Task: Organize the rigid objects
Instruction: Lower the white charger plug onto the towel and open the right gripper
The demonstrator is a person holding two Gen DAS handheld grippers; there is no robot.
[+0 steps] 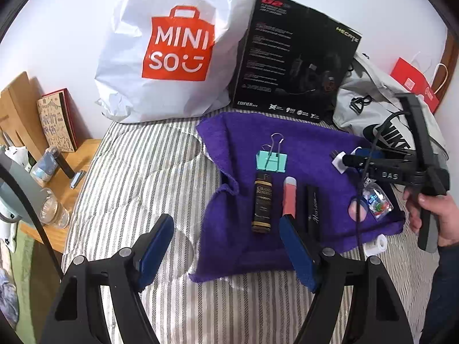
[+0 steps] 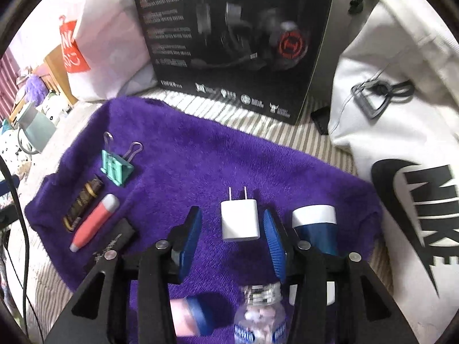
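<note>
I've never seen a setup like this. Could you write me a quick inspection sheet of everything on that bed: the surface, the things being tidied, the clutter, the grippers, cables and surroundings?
Surface: purple towel spread on a striped bedcover.
Job's things: teal binder clip, dark Grand Reserve tube, pink tube and black box lie side by side; white charger plug lies between the right gripper's fingers, untouched; blue-and-white container beside it; clear bottle of small pieces.
Clutter: white tape roll off the towel.
Grippers: left gripper open, empty; right gripper open.
Cables: black cable hangs from the right gripper.
Surroundings: Miniso bag, Edifier headset box, white Nike bag, wooden side table.
</note>
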